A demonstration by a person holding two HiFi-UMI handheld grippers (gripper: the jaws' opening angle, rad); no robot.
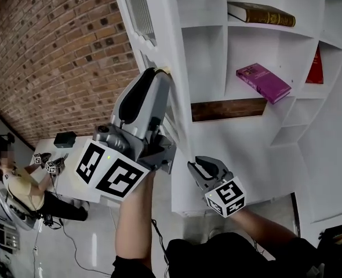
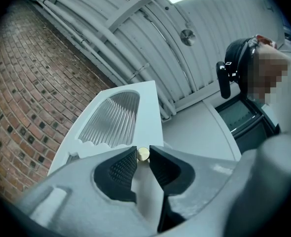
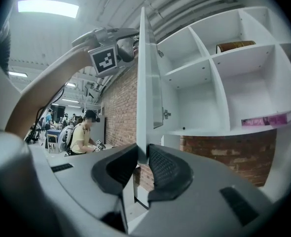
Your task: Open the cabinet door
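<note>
Nearest, the right gripper (image 3: 142,154) has its jaws drawn narrow onto the lower edge of the white cabinet door (image 3: 144,83). Higher up, the left gripper (image 2: 142,158) is pinched narrow on the small brass knob (image 2: 143,153) below the door's ribbed glass pane (image 2: 108,117). The door stands swung well out, baring shelves (image 1: 310,32) with a brown book (image 1: 261,13) and a purple book (image 1: 264,83), so the opening looks nearly done; what remains, I judge, is easing it to full swing on both holds, then letting go.
</note>
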